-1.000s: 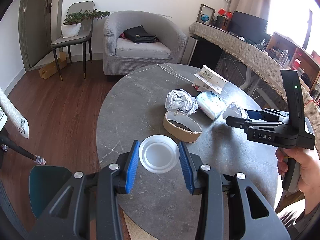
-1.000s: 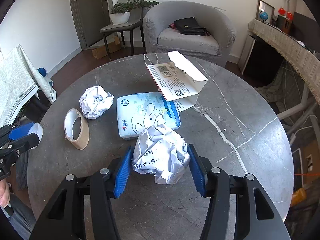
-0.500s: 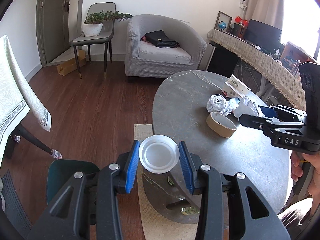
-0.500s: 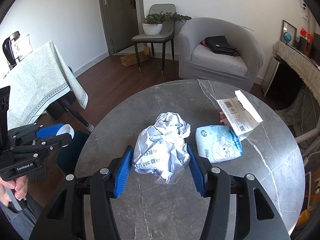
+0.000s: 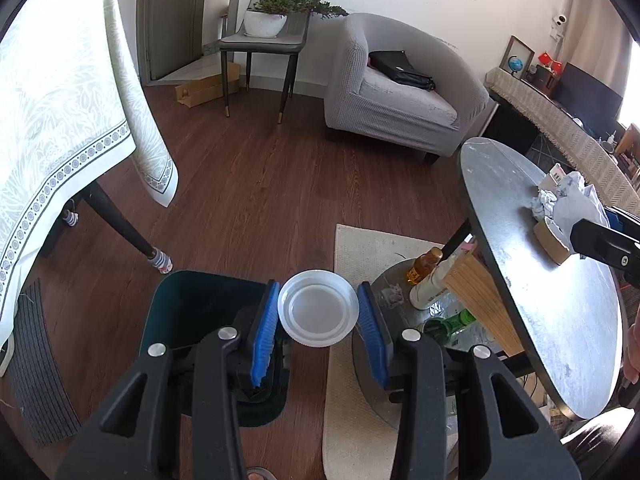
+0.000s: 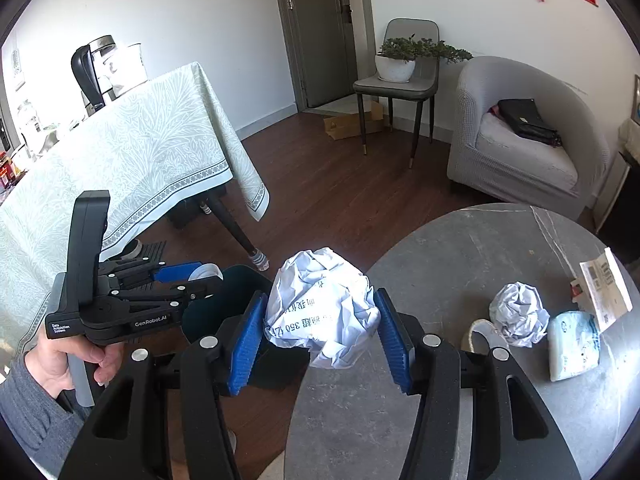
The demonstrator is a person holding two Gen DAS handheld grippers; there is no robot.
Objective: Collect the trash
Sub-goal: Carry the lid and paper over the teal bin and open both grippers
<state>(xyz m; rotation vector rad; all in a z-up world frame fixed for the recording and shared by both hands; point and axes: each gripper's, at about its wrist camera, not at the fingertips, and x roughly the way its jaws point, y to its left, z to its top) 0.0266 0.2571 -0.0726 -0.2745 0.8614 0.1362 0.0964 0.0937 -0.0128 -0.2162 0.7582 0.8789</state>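
My left gripper (image 5: pixel 318 316) is shut on a white plastic lid (image 5: pixel 319 308), held off the table beside and above a dark green bin (image 5: pixel 192 312) on the floor. It also shows in the right wrist view (image 6: pixel 200 276). My right gripper (image 6: pixel 320 320) is shut on a crumpled paper ball (image 6: pixel 320 312), held at the round grey table's (image 6: pixel 460 264) left edge, with the bin (image 6: pixel 240 280) below and left. On the table lie a second paper ball (image 6: pixel 519 314), a cardboard tape ring (image 6: pixel 476 332), a tissue pack (image 6: pixel 573 344) and an opened envelope (image 6: pixel 604 288).
A table with a pale green cloth (image 5: pixel 60 120) stands left, its leg (image 5: pixel 120 224) near the bin. Bottles (image 5: pixel 426 268) sit on a low shelf under the round table. A grey armchair (image 5: pixel 400 88) and a chair with a plant (image 5: pixel 272 32) stand at the back.
Both grippers have swung left, off the table toward the bin, each carrying its item. The lid has gone from above the tabletop to beside the bin.
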